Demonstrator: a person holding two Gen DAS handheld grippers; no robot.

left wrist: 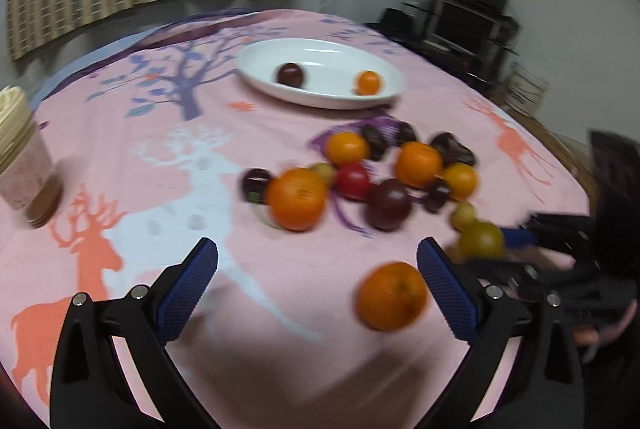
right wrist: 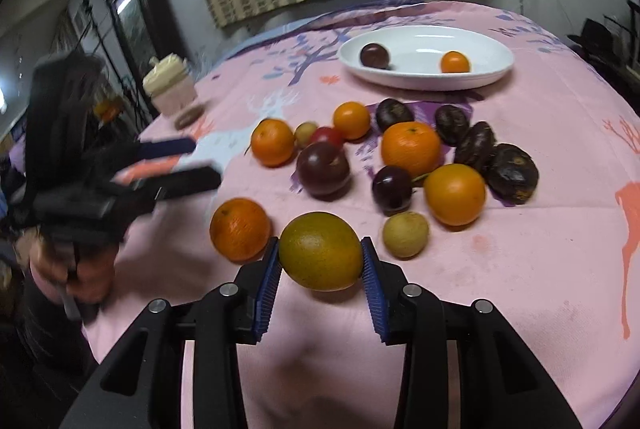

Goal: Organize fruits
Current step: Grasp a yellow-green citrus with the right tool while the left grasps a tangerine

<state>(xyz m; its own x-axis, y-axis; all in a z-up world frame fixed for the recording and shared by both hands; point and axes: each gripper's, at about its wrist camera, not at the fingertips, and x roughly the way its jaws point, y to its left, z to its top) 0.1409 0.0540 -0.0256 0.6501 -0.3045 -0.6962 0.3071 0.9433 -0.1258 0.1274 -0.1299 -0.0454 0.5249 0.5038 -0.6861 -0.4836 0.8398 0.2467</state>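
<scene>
Right tool [right wrist: 320,261] clamps yellow-green fruit [right wrist: 320,251] | left tool [left wrist: 318,261] blurred, agape

Yellow-green fruit [right wrist: 321,250] clamped by right tool [right wrist: 320,261], beside orange [right wrist: 240,229].

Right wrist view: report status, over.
Right gripper shut on yellow-green fruit. Left gripper open, empty. White dish holds two fruits. Loose fruit pile lies between gripper and dish.

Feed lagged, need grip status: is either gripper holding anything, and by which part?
The right gripper clamps the yellow-green fruit across its two sides. The left gripper is open, holding nothing.
</scene>
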